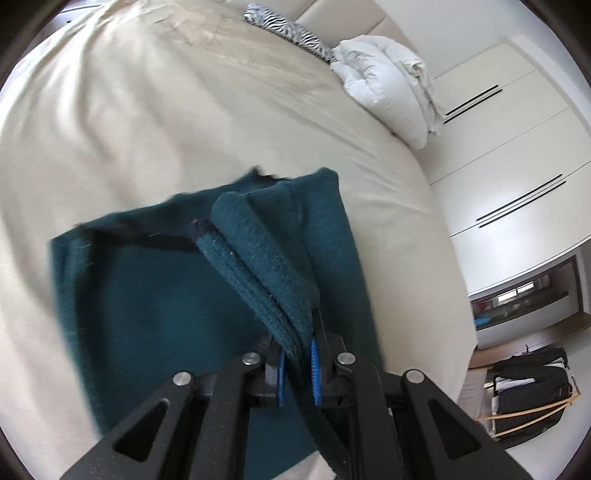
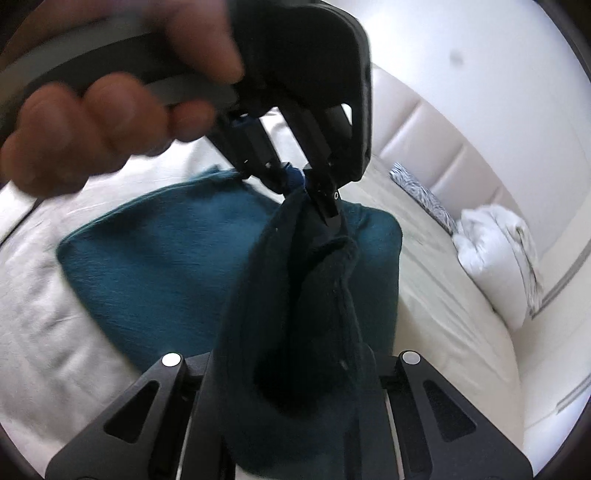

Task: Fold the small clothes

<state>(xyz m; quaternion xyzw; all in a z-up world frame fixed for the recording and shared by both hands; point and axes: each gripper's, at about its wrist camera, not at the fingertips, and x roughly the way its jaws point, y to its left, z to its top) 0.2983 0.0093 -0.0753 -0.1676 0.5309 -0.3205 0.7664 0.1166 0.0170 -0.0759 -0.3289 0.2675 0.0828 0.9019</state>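
Bed sheet (image 1: pixel 147 110): cream, wrinkly, fills most of the left and centre of the left wrist view; shows up again in the right wrist view (image 2: pixel 436 295).

Teal garment (image 1: pixel 155 302): the thing being folded. Most of it lies flat on the sheet, centre-left of the left wrist view, with a bunched ribbed edge lifted toward the camera. In the right wrist view (image 2: pixel 155 251) the flat part sits mid-left and a dark fold hangs down the middle.

Left gripper (image 1: pixel 297 363): pinched shut on that ribbed edge, blue pads squeezing the fabric, bottom centre. Also visible from the right wrist view (image 2: pixel 299 181), upper centre, clamped on the top of the hanging fold.

Hand (image 2: pixel 107 122): blurry, upper left of the right wrist view, wrapped round the left gripper's handle.

Right gripper (image 2: pixel 291 373): bottom centre. Hanging fabric drapes right over the fingers and hides them; closed down on the cloth as far as I can make out.

Zebra-print cushion (image 1: pixel 291 31): top centre by the headboard.

White duvet (image 1: pixel 388 88): rumpled, upper right.

Wardrobe doors (image 1: pixel 517 155): right edge, white, dark slot handles.

Laundry basket (image 1: pixel 532 391): lower right, dark clothes inside.

Writing: no readable text anywhere, honestly too blurry.
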